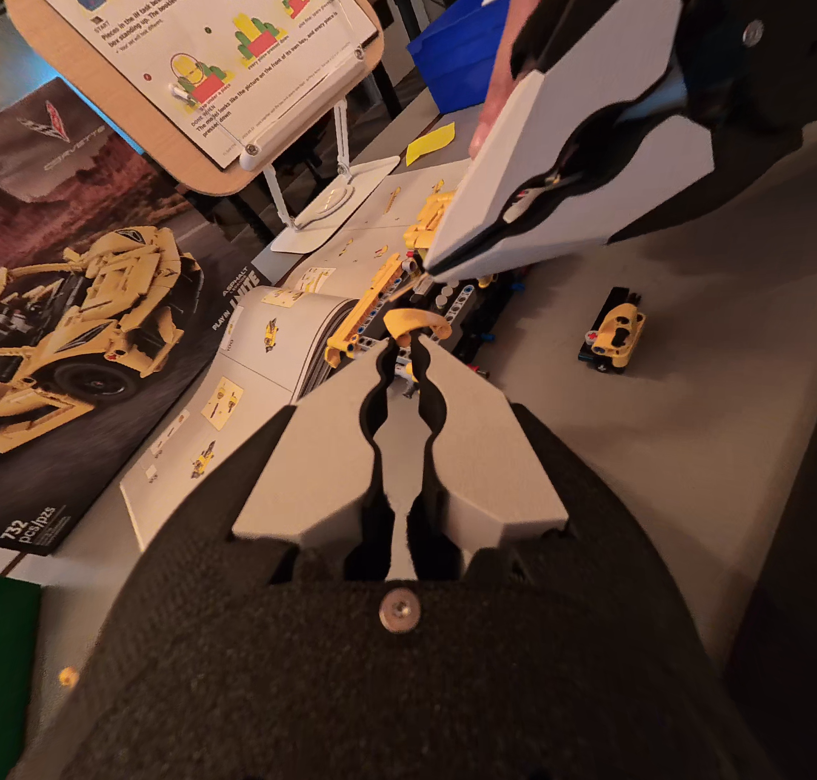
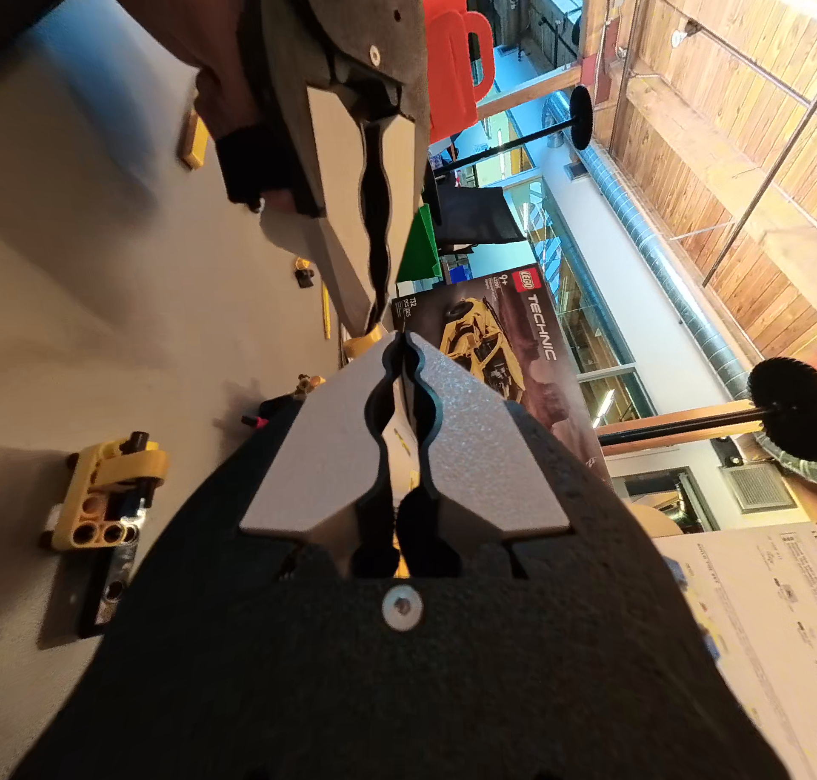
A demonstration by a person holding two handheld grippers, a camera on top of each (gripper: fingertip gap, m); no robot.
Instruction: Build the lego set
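My left gripper [image 1: 404,341] is shut on the foot of a yellow curved piece [image 1: 418,319] and holds it just above the partly built yellow and black car chassis [image 1: 376,303]. My right gripper [image 1: 426,268] comes in from the upper right, shut on a thin rod-like piece [image 1: 404,289] that sticks out of its tip toward the chassis. In the right wrist view the right gripper [image 2: 402,334] nearly meets the left gripper [image 2: 373,321], with the yellow curved piece [image 2: 364,341] between their tips.
A small yellow and black sub-assembly [image 1: 612,336] [image 2: 110,493] lies apart on the table. The open instruction booklet [image 1: 274,343] and the set's box [image 1: 88,316] are on the left. A stand with a sheet [image 1: 199,51], a blue bin [image 1: 460,60] and a yellow note [image 1: 431,142] are behind. Left and right tips are no more than a few centimetres apart.
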